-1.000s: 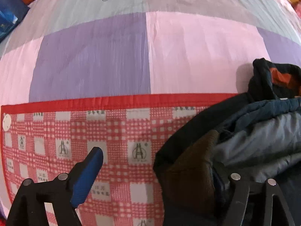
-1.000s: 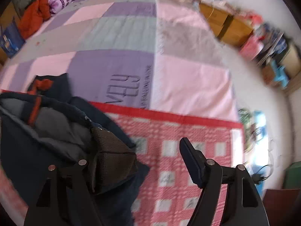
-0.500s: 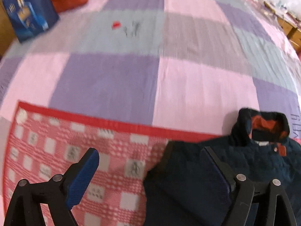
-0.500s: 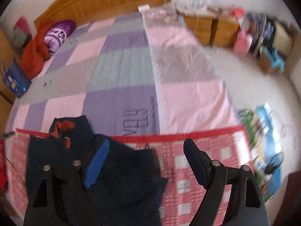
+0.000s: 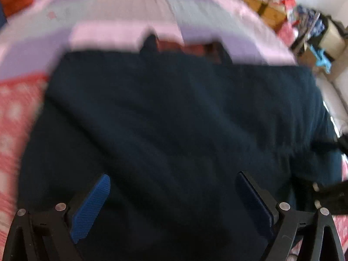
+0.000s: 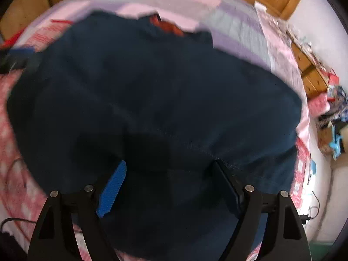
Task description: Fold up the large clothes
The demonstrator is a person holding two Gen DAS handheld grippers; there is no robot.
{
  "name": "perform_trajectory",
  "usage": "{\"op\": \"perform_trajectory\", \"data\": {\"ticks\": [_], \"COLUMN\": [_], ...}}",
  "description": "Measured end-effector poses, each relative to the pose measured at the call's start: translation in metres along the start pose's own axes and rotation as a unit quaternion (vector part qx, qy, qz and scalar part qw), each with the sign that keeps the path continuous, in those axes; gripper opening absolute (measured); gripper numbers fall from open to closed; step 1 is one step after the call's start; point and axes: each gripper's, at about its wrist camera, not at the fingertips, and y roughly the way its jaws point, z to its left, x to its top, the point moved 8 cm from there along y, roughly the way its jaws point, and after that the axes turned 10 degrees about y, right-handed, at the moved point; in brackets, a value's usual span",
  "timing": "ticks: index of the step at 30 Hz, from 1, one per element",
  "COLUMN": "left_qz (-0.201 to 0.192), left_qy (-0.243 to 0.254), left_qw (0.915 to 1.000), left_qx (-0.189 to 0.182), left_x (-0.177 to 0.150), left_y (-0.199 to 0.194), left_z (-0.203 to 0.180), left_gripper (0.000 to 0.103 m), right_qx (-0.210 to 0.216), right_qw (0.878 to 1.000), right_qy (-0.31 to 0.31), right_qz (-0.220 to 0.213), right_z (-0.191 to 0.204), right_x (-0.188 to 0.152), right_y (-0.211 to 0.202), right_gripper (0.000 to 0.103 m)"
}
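Dark navy jacket [image 5: 174, 113] spread flat on the bed [image 5: 130, 28], lying partly on the red-and-white checked cloth [image 5: 15, 117] at the near end and partly on the pink, purple and grey patchwork quilt [image 6: 237, 30] beyond, orange-lined collar [image 5: 180, 46] at the far edge. Left claw [image 5: 173, 178] poised over the jacket's near part, jaws wide apart and just opened further, nothing gripped between the blue pads [image 5: 91, 208]. Right claw [image 6: 168, 167] likewise over the near part, jaws spread wide, empty; both views motion-blurred, contact with the fabric not determinable.
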Motion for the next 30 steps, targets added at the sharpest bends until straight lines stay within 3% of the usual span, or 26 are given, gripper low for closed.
{"op": "perform_trajectory", "data": {"ticks": [2,5,9,14,20,23,25,26,27,28,30], "left_qz": [0.004,-0.026,-0.040,-0.055,-0.054,-0.055,-0.057,-0.058,-0.058,-0.058,-0.059], "left_qy": [0.016,0.030,0.026,0.019,0.025,0.015,0.016,0.018,0.021,0.024,0.025], "left_qw": [0.9995,0.9975,0.9968,0.9970,0.9973,0.9977,0.9976,0.9976,0.9976,0.9974,0.9973], "left_qx": [0.026,0.059,0.064,0.051,0.044,0.037,0.035,0.034,0.034,0.034,0.034], "left_x": [0.003,0.040,0.092,0.105,0.080,0.073,0.072,0.071,0.071,0.071,0.072], "left_y": [0.026,0.047,0.063,0.056,0.049,0.049,0.049,0.049,0.050,0.050,0.050], "left_z": [-0.002,0.003,0.012,0.014,0.014,0.016,0.017,0.017,0.016,0.016,0.016], "left_gripper": [0.103,0.103,0.103,0.103,0.103,0.103,0.103,0.103,0.103,0.103,0.103], "right_qx": [-0.008,-0.028,-0.018,0.039,0.069,0.079,0.101,0.113,0.123,0.123,0.123], "right_qw": [1.000,0.998,0.996,0.996,0.993,0.989,0.988,0.988,0.988,0.989,0.989], "right_qy": [0.012,0.037,0.076,0.018,-0.091,-0.119,-0.116,-0.106,-0.092,-0.079,-0.077], "right_qz": [-0.002,-0.031,-0.052,-0.082,-0.030,0.021,0.024,0.016,0.003,-0.004,-0.013], "right_z": [-0.003,-0.018,-0.035,-0.027,-0.002,0.015,0.021,0.021,0.019,0.018,0.020], "right_x": [0.016,0.065,0.115,0.155,0.196,0.184,0.177,0.177,0.180,0.183,0.183], "right_y": [0.017,0.035,0.042,0.022,0.039,0.064,0.071,0.070,0.069,0.070,0.073], "right_gripper": [0.095,0.100,0.101,0.100,0.100,0.100,0.083,0.051,0.006,0.001,0.001]}}
